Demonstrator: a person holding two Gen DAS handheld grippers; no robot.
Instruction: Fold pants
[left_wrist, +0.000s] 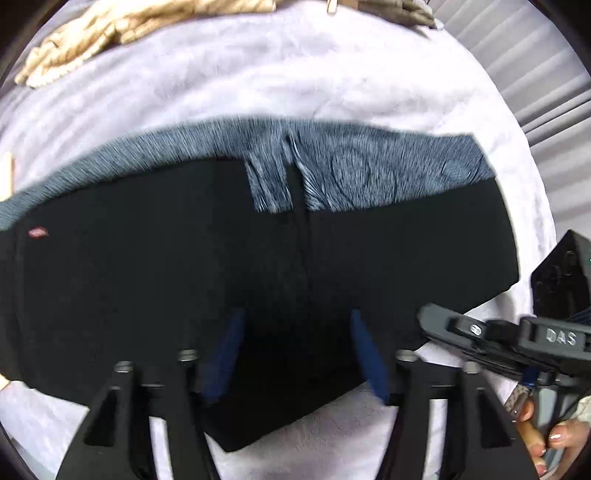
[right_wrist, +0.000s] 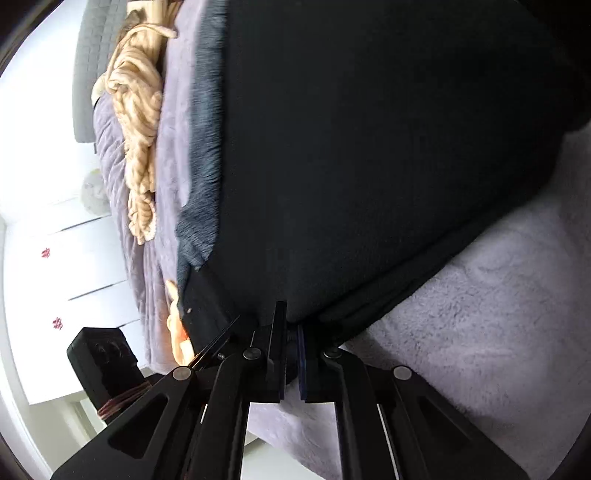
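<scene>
On the left, the left hand-held gripper (left_wrist: 295, 354) points steeply down over the black pants (left_wrist: 258, 258), its blue pads (left_wrist: 225, 354) apart and straddling the near edge of the cloth; whether they touch the fabric is unclear, and nothing is pinched between them. The pants lie across a pale lilac blanket (left_wrist: 258, 92) on a bed, folded into a broad dark band on top of a blue-grey garment (left_wrist: 369, 173) whose edge shows along the far side.

On the right, the right hand-held gripper (right_wrist: 291, 354) has its jaws together, clamped on a corner of the pants where several layers stack.

The risk, as it looks: with only the right corner held, a lift could drag the pants askew or peel off only the top layers, and the garment beneath may come along.

Counted: two hand-held grippers, one pair of pants, one blue-grey garment, one blanket, one beige knitted throw (right_wrist: 140, 129).
</scene>
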